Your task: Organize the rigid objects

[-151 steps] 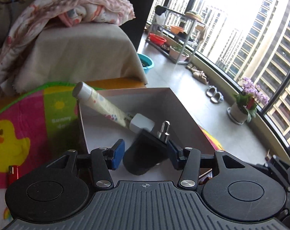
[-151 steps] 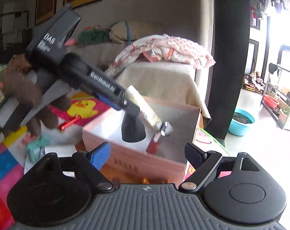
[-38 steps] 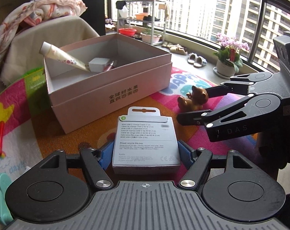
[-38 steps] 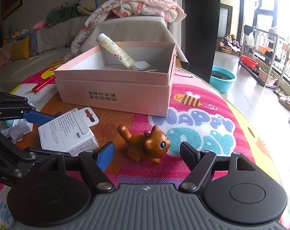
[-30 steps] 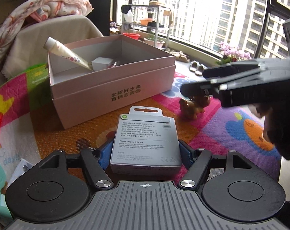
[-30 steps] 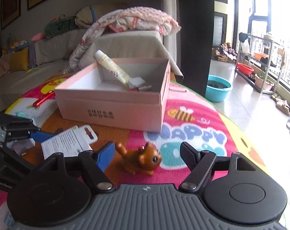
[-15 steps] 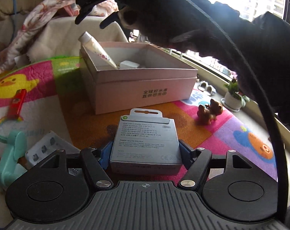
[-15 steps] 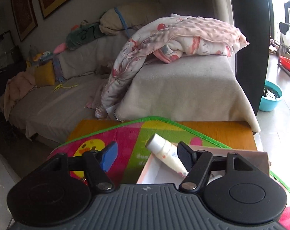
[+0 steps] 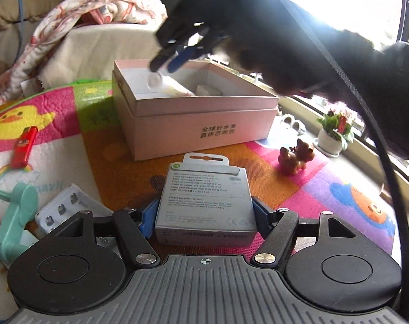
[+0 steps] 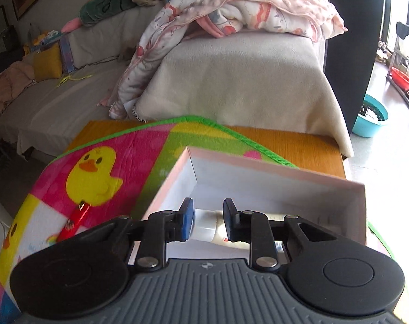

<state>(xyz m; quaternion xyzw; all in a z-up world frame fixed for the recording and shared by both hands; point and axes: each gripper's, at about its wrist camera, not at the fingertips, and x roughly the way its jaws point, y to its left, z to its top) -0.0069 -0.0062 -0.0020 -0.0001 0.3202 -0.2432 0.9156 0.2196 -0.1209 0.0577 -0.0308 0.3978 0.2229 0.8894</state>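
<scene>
My left gripper point(image 9: 203, 212) is shut on a grey cable box point(image 9: 205, 202) and holds it just above the colourful mat, in front of the pink cardboard box point(image 9: 204, 128). My right gripper point(image 10: 207, 216) reaches down into the pink box point(image 10: 285, 174) and its jaws stand closely around the cap end of a cream tube point(image 10: 207, 225); it also shows in the left wrist view point(image 9: 174, 59) over the tube point(image 9: 166, 86). A white charger point(image 9: 208, 90) lies in the box. A brown toy figure point(image 9: 296, 156) stands on the mat to the right.
A red lighter point(image 9: 24, 145), a teal plastic tool point(image 9: 15, 221) and a white battery case point(image 9: 66, 208) lie on the mat at left. A sofa with a blanket point(image 10: 231, 13) is behind the table. A window and a potted plant point(image 9: 335, 132) are at right.
My right gripper has left the brown toy, swung over the pink box, dropped into it and narrowed its jaws around the tube, which has tipped lower. My left gripper has kept the cable box.
</scene>
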